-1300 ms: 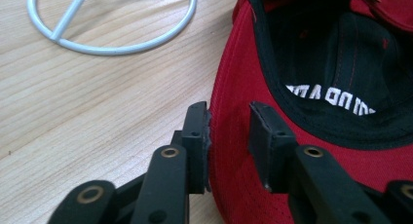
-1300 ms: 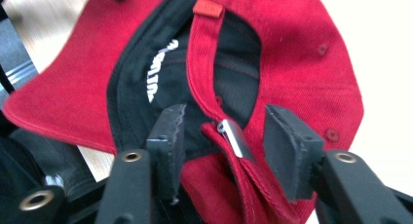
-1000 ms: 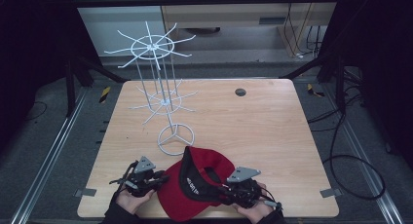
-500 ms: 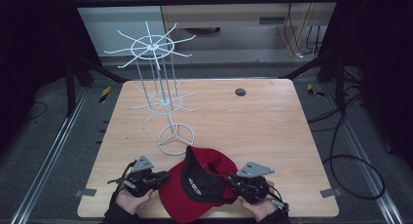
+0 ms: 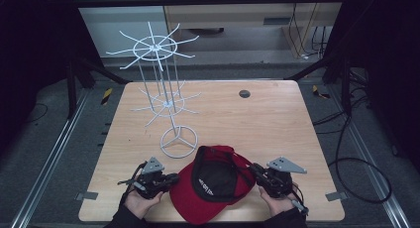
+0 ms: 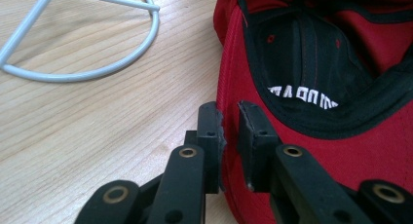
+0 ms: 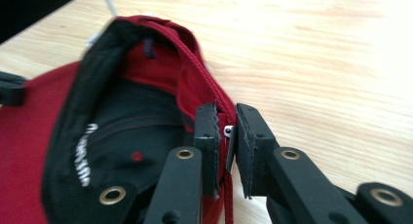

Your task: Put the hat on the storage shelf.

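So we've got the red cap point(image 5: 218, 188) lying upside down (black lining up) on the table point(image 5: 277, 119), pinched at both sides: the left gripper point(image 6: 229, 119) has just closed narrow on its edge, the right gripper point(image 7: 225, 121) likewise on the opposite rim. Beyond the fingertips stands the wire rack point(image 5: 168, 109).

Red cap point(image 5: 213, 188) — black lining, white lettering, white wire rack point(image 5: 163, 101), pale wood-grain table point(image 5: 257, 124)
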`<state>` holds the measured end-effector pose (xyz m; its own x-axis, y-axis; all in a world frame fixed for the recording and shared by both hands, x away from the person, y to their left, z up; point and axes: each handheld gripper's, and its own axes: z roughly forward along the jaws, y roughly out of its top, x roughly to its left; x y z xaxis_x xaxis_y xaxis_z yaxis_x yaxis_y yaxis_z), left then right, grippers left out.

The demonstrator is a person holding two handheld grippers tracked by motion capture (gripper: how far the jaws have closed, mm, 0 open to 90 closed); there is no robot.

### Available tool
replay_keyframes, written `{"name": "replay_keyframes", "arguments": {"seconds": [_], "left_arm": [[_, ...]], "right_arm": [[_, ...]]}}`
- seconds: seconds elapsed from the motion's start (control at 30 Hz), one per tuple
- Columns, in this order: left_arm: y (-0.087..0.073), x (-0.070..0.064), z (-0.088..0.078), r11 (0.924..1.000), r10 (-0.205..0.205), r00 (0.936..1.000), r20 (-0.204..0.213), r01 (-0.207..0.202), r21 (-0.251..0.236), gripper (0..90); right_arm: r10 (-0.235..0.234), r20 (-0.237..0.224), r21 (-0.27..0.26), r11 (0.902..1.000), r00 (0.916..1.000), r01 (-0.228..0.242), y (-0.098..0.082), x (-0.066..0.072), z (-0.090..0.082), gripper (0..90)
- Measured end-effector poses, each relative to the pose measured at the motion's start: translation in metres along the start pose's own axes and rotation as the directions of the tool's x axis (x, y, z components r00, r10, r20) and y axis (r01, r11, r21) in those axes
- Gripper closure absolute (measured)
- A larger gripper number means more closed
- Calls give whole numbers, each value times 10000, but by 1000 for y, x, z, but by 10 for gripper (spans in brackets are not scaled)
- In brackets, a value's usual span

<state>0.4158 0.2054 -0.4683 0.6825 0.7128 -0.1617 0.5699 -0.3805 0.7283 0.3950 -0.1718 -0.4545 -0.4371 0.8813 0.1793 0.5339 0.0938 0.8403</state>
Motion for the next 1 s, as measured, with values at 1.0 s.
{"name": "replay_keyframes", "arguments": {"seconds": [1.0], "left_arm": [[21, -41, 40, 9916, 1168, 9932, -8, -1166, -563, 694]], "right_arm": [[-839, 1865, -84, 9962, 9789, 870, 20, -56, 20, 500]]}}
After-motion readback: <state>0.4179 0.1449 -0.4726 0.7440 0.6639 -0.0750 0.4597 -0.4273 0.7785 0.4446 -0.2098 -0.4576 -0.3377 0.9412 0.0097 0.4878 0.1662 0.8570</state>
